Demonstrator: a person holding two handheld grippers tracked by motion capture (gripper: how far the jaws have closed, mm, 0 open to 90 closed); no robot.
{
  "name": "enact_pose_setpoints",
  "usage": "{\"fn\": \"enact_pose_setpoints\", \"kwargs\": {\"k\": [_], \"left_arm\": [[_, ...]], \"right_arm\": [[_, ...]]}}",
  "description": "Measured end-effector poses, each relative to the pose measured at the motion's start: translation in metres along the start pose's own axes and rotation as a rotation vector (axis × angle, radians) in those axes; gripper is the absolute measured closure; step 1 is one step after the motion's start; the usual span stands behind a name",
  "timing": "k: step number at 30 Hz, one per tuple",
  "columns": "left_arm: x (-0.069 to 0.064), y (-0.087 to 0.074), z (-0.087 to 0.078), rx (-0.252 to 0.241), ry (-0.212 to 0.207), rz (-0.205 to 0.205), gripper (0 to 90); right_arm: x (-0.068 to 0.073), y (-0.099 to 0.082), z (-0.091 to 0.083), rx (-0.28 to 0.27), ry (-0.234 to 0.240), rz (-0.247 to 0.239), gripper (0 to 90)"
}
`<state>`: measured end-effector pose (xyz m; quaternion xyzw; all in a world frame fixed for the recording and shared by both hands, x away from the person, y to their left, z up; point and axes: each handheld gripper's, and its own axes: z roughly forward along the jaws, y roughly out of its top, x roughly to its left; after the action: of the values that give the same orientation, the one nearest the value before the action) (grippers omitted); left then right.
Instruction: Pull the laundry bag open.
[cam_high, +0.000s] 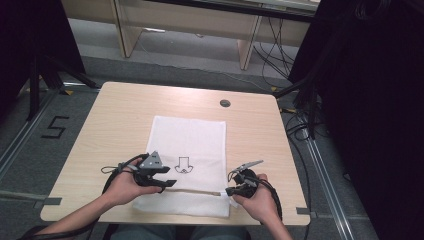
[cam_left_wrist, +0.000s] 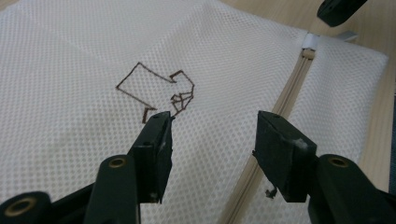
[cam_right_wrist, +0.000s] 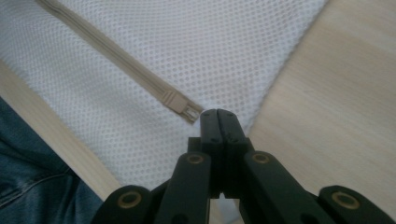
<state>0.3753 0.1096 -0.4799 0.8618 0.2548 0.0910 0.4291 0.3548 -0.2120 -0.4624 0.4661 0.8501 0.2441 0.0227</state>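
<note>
A white mesh bag (cam_high: 187, 140) lies flat on the wooden table (cam_high: 115, 115), with a beige zipper (cam_high: 195, 191) running across its near end and a small dark drawn mark (cam_high: 184, 166) at its middle. My left gripper (cam_high: 165, 179) hovers over the bag's near left part. In the left gripper view it (cam_left_wrist: 213, 116) is open, with the mark (cam_left_wrist: 159, 88) just past its jaws, the zipper (cam_left_wrist: 289, 88) to the right and nothing between the pads. My right gripper (cam_high: 229, 191) sits at the zipper's right end. In its own view it (cam_right_wrist: 217, 112) is shut on the mesh (cam_right_wrist: 187, 46) beside the zipper's end (cam_right_wrist: 187, 111).
A round dark grommet (cam_high: 225, 103) sits in the table's far right part. The table's front edge runs close under both hands, with the person's jeans (cam_right_wrist: 28, 177) below it. Black curtains and cables (cam_high: 300, 125) stand to the right, and desk legs (cam_high: 125, 35) stand behind.
</note>
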Motion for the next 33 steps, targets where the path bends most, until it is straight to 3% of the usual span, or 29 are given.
{"fn": "enact_pose_setpoints", "kwargs": {"k": [2, 3, 7, 8, 10, 11, 12, 14, 15, 16, 17, 20, 21, 23, 25, 26, 28, 29, 30, 31, 32, 33], "left_arm": [[-0.002, 0.003, 0.002, 0.010, -0.008, 0.020, 44.9], [-0.004, 0.004, 0.004, 0.009, -0.019, 0.024, 44.6], [-0.013, 0.007, 0.011, 0.031, -0.045, 0.059, 44.6], [-0.015, 0.007, 0.013, 0.027, -0.051, 0.062, 44.7], [-0.018, 0.010, 0.016, 0.038, -0.063, 0.085, 44.9], [-0.020, 0.011, 0.018, 0.033, -0.065, 0.077, 45.0], [-0.021, 0.012, 0.020, 0.040, -0.071, 0.096, 45.0], [-0.025, 0.013, 0.025, 0.034, -0.081, 0.096, 45.4], [-0.027, 0.012, 0.027, 0.031, -0.084, 0.080, 45.6], [-0.028, 0.012, 0.028, 0.040, -0.081, 0.098, 45.7], [-0.031, 0.010, 0.030, 0.034, -0.093, 0.086, 46.2], [-0.033, 0.007, 0.032, 0.054, -0.090, 0.097, 47.4], [-0.032, 0.006, 0.032, 0.063, -0.087, 0.107, 48.2], [-0.031, 0.004, 0.033, 0.076, -0.082, 0.101, 51.2], [-0.030, 0.002, 0.035, 0.086, -0.081, 0.100, 54.6], [-0.027, 0.001, 0.033, 0.140, -0.080, 0.125, 56.0], [-0.026, -0.001, 0.033, 0.158, -0.076, 0.114, 59.3], [-0.023, -0.002, 0.032, 0.185, -0.071, 0.140, 60.2], [-0.023, -0.002, 0.032, 0.179, -0.069, 0.139, 60.6], [-0.027, -0.004, 0.034, 0.150, -0.065, 0.079, 60.7], [-0.024, -0.003, 0.032, 0.188, -0.068, 0.123, 61.1], [-0.024, -0.003, 0.032, 0.182, -0.065, 0.125, 61.4]], "right_arm": [[0.000, 0.000, 0.003, -0.006, 0.008, -0.033, 90.0], [0.001, 0.000, 0.003, 0.013, 0.003, -0.011, 90.0], [0.002, 0.000, 0.006, 0.026, -0.002, -0.007, 90.0], [0.000, 0.001, 0.006, 0.008, -0.011, -0.032, 90.0], [-0.002, 0.002, 0.007, 0.004, -0.029, -0.025, 90.0], [-0.002, 0.002, 0.006, 0.017, -0.042, -0.010, 90.0], [-0.004, 0.003, 0.007, 0.004, -0.044, -0.033, 90.0], [-0.007, 0.003, 0.010, 0.024, -0.066, -0.017, 90.0], [-0.009, 0.003, 0.012, 0.021, -0.052, -0.026, 90.0], [-0.007, 0.002, 0.012, 0.044, -0.044, 0.010, 90.0], [-0.008, 0.002, 0.015, 0.037, -0.060, -0.025, 90.0], [-0.007, 0.002, 0.015, 0.053, -0.070, -0.011, 90.0], [-0.008, 0.002, 0.017, 0.042, -0.066, -0.033, 90.0], [-0.006, 0.002, 0.017, 0.050, -0.072, -0.013, 90.0], [-0.005, 0.002, 0.018, 0.045, -0.060, -0.030, 90.0], [-0.005, 0.002, 0.019, 0.040, -0.063, -0.039, 90.0], [-0.001, 0.002, 0.020, 0.056, -0.064, -0.031, 90.0], [0.000, 0.002, 0.021, 0.058, -0.062, -0.039, 90.0], [0.001, 0.003, 0.022, 0.056, -0.054, -0.054, 90.0], [0.002, 0.003, 0.021, 0.059, -0.059, -0.052, 90.0], [0.004, 0.004, 0.021, 0.056, -0.055, -0.051, 90.0], [0.004, 0.004, 0.021, 0.037, -0.056, -0.069, 90.0]]}}
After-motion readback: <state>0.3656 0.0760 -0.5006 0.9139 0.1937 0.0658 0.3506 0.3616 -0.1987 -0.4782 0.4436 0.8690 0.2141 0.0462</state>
